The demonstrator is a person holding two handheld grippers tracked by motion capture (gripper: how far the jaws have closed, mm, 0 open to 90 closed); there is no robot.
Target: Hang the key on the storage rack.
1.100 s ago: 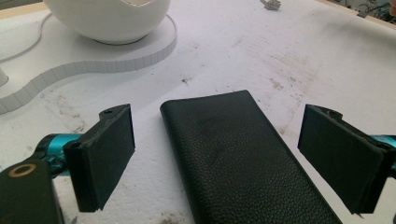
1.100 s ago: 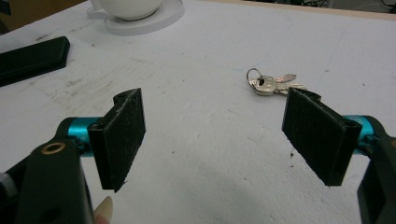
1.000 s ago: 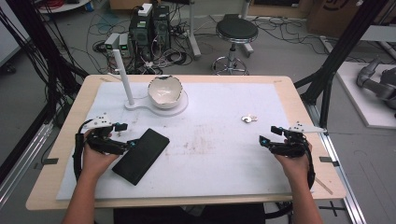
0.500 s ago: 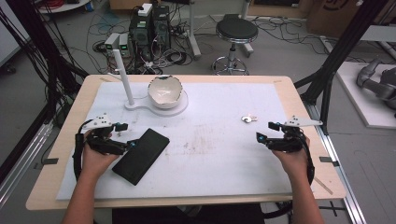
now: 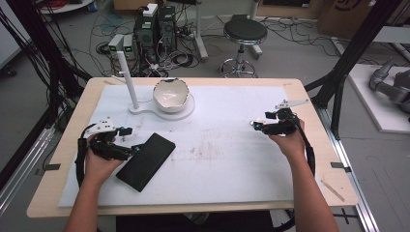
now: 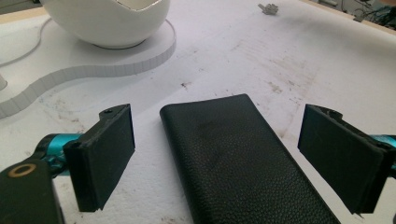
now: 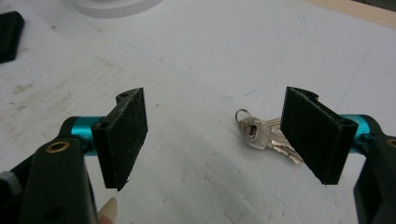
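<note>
Left claw (image 6: 215,158) sits wide open around the near end of the black wallet (image 6: 243,158) lying flat on the surface (image 5: 232,159). Right claw (image 7: 219,140) gapes too, keys (image 7: 264,135) just inside one jaw.

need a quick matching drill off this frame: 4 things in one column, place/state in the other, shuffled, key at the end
Things:
1. black wallet
2. keys
3. white bowl
4. right gripper

Places or states:
A. on the round part of the white stand at the far side of the table
B. flat on the mat, between the left gripper's open jaws
C. open, held low over the mat on the right side
D. on the mat beside one jaw of the right gripper

Pairs: 1-B, 2-D, 3-A, 4-C
</note>
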